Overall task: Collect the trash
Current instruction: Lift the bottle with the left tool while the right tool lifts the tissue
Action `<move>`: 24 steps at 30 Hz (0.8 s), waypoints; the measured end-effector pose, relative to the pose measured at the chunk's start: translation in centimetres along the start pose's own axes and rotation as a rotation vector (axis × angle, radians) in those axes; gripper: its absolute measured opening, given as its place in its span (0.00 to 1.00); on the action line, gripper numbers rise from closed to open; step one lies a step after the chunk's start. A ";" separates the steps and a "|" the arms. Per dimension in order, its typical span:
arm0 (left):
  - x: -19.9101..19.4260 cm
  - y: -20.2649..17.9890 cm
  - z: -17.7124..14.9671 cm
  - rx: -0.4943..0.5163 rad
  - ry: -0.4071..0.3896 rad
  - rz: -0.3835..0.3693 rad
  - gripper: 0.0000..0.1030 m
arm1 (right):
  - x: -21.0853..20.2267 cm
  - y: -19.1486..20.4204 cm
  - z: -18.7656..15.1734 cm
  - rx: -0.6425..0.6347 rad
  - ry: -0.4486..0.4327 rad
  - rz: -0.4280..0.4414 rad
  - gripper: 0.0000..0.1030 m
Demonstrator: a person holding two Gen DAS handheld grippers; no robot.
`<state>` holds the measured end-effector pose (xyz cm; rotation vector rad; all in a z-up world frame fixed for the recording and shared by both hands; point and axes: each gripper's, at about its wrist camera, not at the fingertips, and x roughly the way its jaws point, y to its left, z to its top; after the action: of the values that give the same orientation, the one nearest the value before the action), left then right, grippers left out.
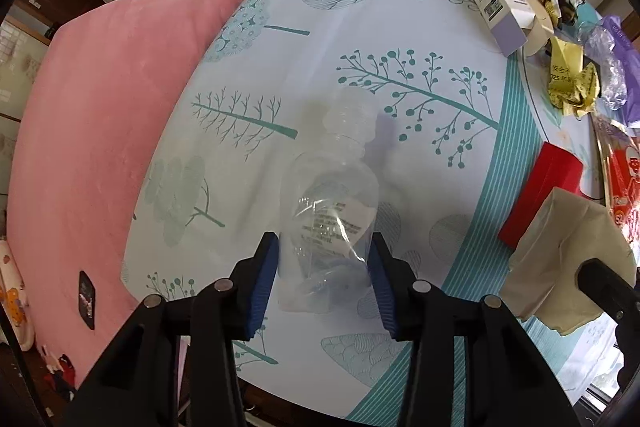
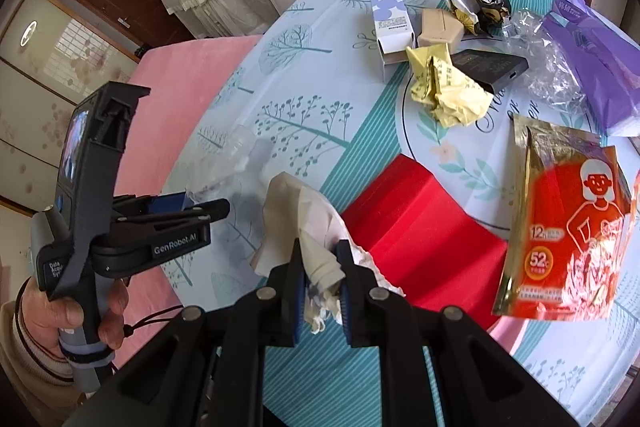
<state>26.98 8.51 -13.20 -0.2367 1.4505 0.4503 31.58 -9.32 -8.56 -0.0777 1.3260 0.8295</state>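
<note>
My left gripper [image 1: 323, 247] is shut on a clear plastic bottle [image 1: 332, 203], its neck pointing away, held just over the tree-patterned tablecloth [image 1: 360, 27]. In the right wrist view the left gripper [image 2: 208, 205] holds the bottle [image 2: 236, 163] at the table's left side. My right gripper [image 2: 320, 263] is shut on a crumpled white tissue [image 2: 300, 211], which also shows at the right of the left wrist view [image 1: 568, 259].
On the table lie a red box [image 2: 420, 227], a red and gold foil packet [image 2: 568, 235], crumpled yellow paper [image 2: 448, 91], a white and purple carton [image 2: 390, 23], a black box [image 2: 488, 67], clear film [image 2: 548, 67] and a purple bag [image 2: 600, 59]. A pink cushion [image 1: 100, 127] lies left.
</note>
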 end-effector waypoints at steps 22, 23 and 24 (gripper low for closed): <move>-5.1 9.2 -11.0 0.200 -0.166 -0.228 0.42 | -2.2 10.5 -8.5 0.123 -0.073 -0.234 0.13; -5.3 9.9 -11.8 0.223 -0.176 -0.239 0.42 | -2.1 11.3 -9.4 0.141 -0.074 -0.242 0.13; -5.4 10.4 -12.3 0.239 -0.181 -0.245 0.42 | -1.8 11.9 -10.0 0.153 -0.075 -0.249 0.13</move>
<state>11.11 11.77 -8.15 -0.1743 1.2649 0.0947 16.54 -6.64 -5.09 -0.0886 1.2750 0.5142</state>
